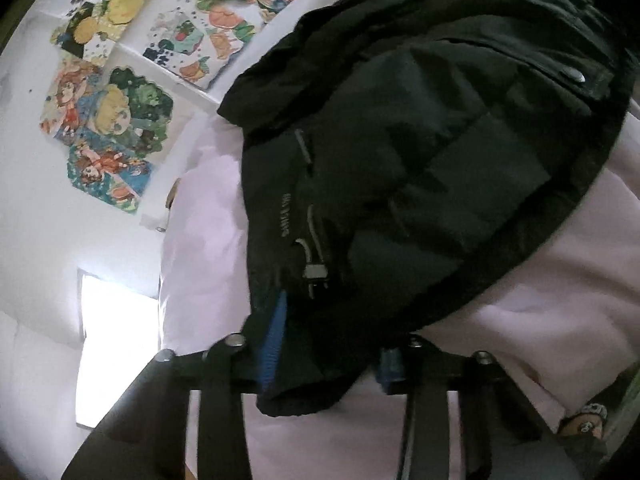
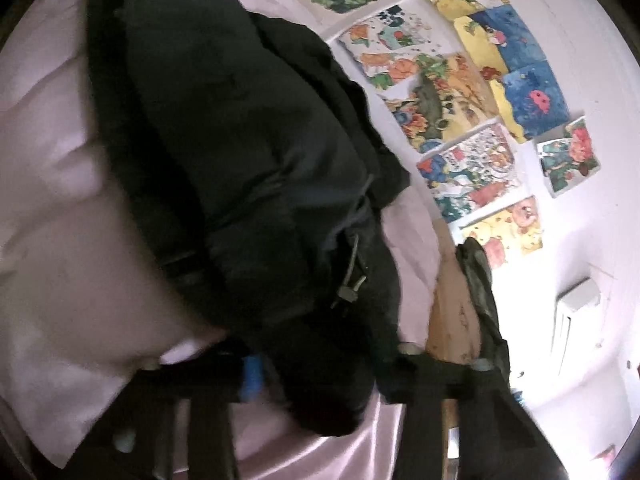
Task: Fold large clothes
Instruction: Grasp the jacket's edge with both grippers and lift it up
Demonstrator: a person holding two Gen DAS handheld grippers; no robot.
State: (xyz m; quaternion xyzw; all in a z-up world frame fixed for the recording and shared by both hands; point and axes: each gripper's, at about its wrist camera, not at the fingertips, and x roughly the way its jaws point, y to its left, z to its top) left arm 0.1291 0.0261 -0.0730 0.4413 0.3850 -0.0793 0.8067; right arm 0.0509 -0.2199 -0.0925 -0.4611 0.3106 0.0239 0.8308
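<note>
A black padded jacket (image 1: 420, 152) lies bunched on a pale pink sheet (image 1: 560, 300), filling the middle of both views. Its hem comes down between the fingers of each gripper.

The left gripper (image 1: 324, 376) pinches the jacket's edge: fabric bulges out between the blue pads (image 1: 274, 340), one of which is mostly hidden behind the cloth. The right gripper (image 2: 316, 376) likewise has a thick fold of jacket filling the space between its fingers, and only one blue pad (image 2: 252, 372) peeks out at the left; the picture is blurred there, so it seems clamped on the cloth rather than plainly so.

Around the bed, a white wall (image 1: 36, 208) carries a cluster of bright children's drawings (image 1: 108, 120), seen also in the right view (image 2: 472, 92). The jacket itself blocks most of the sheet behind it.

The left view alone shows a drawcord toggle (image 1: 316, 272) near the hem, a zip pull (image 1: 578, 76) on a pocket, and a bright window patch (image 1: 116, 352). The right view alone shows a wooden post (image 2: 452, 312) beside the bed with a dark cloth (image 2: 480, 280) draped on it, and a white wall fitting (image 2: 576, 308) farther off. It has its own toggle (image 2: 348, 292) on the hem.
</note>
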